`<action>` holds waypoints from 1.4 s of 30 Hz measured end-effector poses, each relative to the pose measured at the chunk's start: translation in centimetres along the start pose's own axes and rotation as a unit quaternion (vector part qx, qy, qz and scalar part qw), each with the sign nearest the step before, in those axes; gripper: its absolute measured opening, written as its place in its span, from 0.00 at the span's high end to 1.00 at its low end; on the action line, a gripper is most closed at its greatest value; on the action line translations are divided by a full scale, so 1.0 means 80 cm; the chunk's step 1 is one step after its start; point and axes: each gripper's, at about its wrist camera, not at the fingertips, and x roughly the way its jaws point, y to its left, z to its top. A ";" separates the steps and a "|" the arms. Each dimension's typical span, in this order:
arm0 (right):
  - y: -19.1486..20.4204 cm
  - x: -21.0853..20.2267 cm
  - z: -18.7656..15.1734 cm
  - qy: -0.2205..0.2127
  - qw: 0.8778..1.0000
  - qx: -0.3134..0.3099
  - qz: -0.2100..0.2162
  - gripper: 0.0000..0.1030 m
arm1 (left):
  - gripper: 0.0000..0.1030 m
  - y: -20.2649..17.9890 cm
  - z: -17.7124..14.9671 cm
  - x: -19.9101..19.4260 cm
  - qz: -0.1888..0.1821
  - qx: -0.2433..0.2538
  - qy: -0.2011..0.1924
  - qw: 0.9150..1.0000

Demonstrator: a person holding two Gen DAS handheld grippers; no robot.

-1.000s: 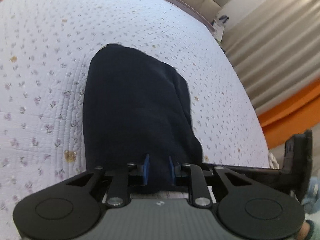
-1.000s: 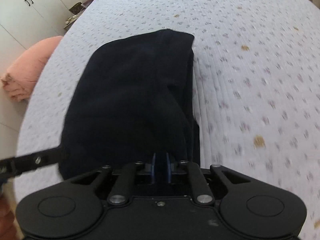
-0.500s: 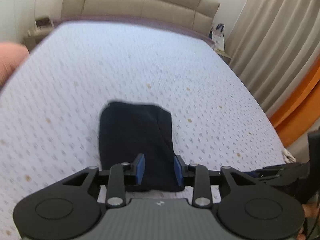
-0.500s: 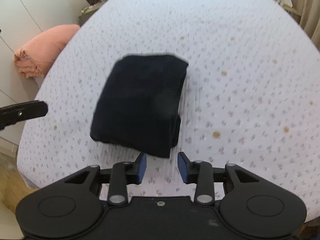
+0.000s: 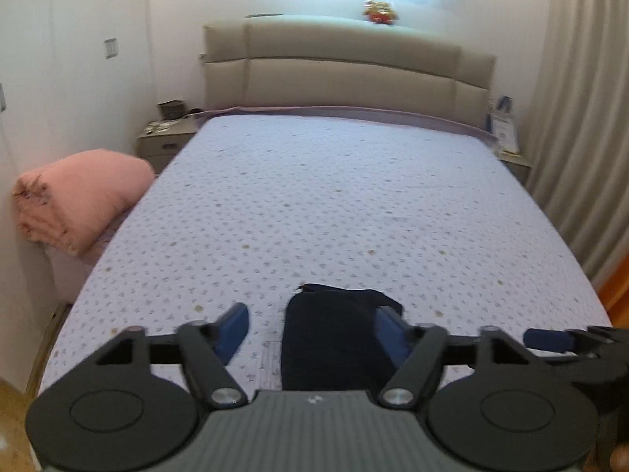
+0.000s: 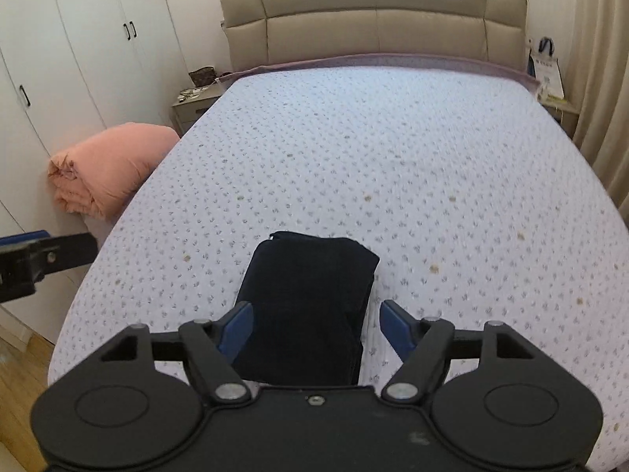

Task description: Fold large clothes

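Navy folded garment (image 6: 310,306) on floral bed (image 6: 393,165), pink quilt (image 6: 106,165) aside, both grippers' fingers (image 6: 238,324) spread

Home bedroom, quilted bed (image 6: 393,149), padded headboard (image 6: 373,19), wardrobe (image 6: 78,39), curtains (image 5: 582,118)

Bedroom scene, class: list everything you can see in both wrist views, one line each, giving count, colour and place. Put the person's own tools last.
Folded garment: one, dark navy, near foot of the bed, lying flat.
Bed cover: one, pale lilac with small flecks, over the whole bed.
Headboard: one, beige padded, far end.
Rolled duvet: one, salmon pink, left of the bed.
Wardrobe: white doors, left wall.
Bedside tables: two, grey-beige, one at each side of the headboard.
Curtains: beige, right wall.
Soft toy: one, red-yellow, above the headboard.
Left gripper: black, blue pads, open.
Right gripper: black, blue pads, open.
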 end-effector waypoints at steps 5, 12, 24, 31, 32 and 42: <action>0.025 0.009 -0.002 -0.002 0.999 -0.022 -0.037 0.17 | 0.27 0.009 0.001 0.025 -0.008 -0.014 0.037 0.999; 0.042 0.041 0.001 0.039 0.998 -0.005 -0.048 0.17 | 0.27 0.022 -0.015 0.070 -0.017 0.001 0.079 0.997; 0.059 0.081 0.000 0.076 0.994 0.009 -0.077 0.17 | 0.27 0.042 -0.022 0.126 -0.008 0.025 0.118 0.993; 0.063 0.095 0.004 0.089 0.993 0.013 -0.081 0.17 | 0.27 0.052 -0.018 0.144 -0.017 0.024 0.129 0.991; 0.064 0.097 0.005 0.090 0.992 0.012 -0.082 0.17 | 0.27 0.053 -0.017 0.145 -0.018 0.025 0.130 0.991; 0.065 0.107 0.005 0.106 0.991 0.023 -0.083 0.17 | 0.26 0.055 -0.016 0.157 -0.021 0.030 0.137 0.990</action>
